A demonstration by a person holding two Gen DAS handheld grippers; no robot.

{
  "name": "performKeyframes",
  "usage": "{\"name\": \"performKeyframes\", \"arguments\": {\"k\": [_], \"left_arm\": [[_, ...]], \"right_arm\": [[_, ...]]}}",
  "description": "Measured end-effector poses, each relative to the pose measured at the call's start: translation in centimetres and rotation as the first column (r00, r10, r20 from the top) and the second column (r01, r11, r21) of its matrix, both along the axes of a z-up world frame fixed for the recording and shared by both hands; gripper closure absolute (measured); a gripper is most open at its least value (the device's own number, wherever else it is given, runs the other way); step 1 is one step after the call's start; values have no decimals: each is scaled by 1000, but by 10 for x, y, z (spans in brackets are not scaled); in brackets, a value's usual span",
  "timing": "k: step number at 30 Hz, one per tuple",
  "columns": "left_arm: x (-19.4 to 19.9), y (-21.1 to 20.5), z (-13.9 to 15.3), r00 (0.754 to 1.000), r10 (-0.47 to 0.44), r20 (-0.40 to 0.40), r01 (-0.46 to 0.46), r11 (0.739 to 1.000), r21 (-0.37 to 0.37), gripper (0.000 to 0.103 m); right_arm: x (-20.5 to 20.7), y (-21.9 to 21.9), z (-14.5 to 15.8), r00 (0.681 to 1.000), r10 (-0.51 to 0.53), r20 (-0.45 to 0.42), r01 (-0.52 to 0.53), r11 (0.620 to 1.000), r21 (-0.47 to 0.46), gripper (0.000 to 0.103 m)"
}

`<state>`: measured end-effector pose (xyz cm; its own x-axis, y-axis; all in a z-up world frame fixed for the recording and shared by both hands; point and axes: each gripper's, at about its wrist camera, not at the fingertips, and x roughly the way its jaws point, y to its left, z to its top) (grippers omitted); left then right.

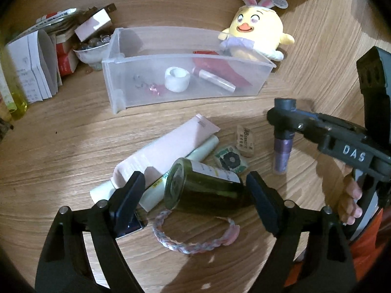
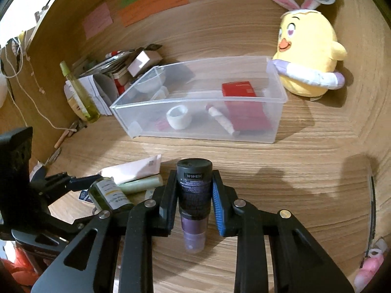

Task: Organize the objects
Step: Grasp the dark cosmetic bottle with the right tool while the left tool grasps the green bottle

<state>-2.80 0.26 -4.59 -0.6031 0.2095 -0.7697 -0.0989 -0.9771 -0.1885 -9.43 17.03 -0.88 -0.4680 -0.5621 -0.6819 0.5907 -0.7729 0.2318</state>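
My left gripper is open, its jaws on either side of a dark green bottle that lies on the wooden desk; the bottle also shows in the right wrist view. My right gripper is shut on a purple tube with a black cap, held upright; it shows in the left wrist view too. A clear plastic bin stands behind, holding a white tape roll, a red packet and a small tube.
A pink tube, a pale green tube, a cork, a small green packet and a braided bracelet lie near the bottle. A yellow plush chick sits behind the bin. Books and a bowl stand at the left.
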Motion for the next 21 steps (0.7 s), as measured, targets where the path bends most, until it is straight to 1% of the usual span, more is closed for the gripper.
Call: {"name": "performKeyframes", "arguments": {"k": [5,11,21], "left_arm": [[1,1,-1,1000,-4,-5,5,1000,1,39],[1,3,2,1000,11,-21,-11,1000,-12,39],[0,-7,31,992,55,-112,-55,998,-2,39]], "right_arm": [[-4,10,2,1000,-19,3,19,1000,-20,80],[-5,18,11,999,-33,-23,32,999,-30,80],[-6,27,30,995,-57,-77,53,997,-51,80]]}}
